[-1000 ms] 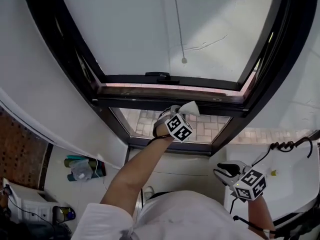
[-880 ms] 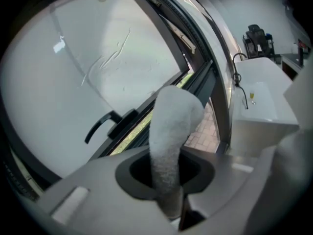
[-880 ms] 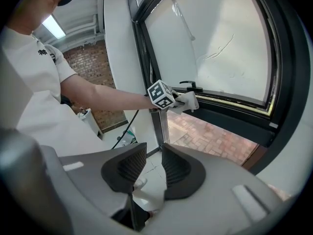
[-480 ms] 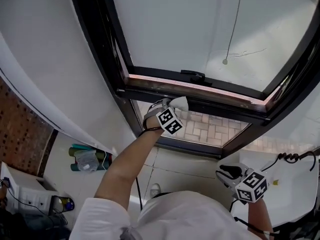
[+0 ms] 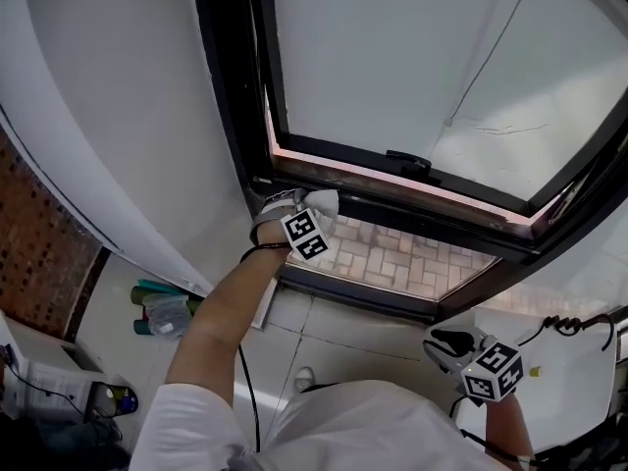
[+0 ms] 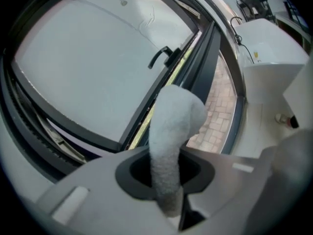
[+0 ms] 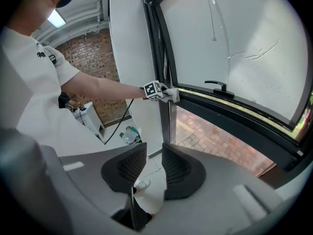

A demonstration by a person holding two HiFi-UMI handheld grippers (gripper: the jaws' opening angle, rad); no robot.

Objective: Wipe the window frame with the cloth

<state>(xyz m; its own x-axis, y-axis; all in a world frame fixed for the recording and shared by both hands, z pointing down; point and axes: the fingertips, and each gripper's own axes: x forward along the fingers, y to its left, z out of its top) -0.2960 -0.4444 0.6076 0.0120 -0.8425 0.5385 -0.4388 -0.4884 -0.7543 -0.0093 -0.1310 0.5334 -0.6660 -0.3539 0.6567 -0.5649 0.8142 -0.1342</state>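
The black window frame (image 5: 392,196) runs across the head view, with its left upright (image 5: 231,116) beside a white wall. My left gripper (image 5: 306,206) is at the frame's lower left corner, shut on a white cloth (image 5: 324,202) that touches the horizontal bar. Seen along the left gripper, the cloth (image 6: 173,126) stands up between the jaws in front of the frame (image 6: 146,106). My right gripper (image 5: 444,341) hangs low at the right, away from the window. Its jaws (image 7: 154,148) stand close together with nothing between them.
A black handle (image 5: 407,161) sits on the sash, and a blind cord end (image 5: 449,121) hangs before the pane. A white basin (image 5: 579,361) is at the lower right. Bottles (image 5: 162,312) and a white box (image 5: 49,381) stand on the floor at the left.
My left gripper has slid left along the frame's horizontal bar with the cloth, reaching the left corner. The right gripper has stayed low at the right.
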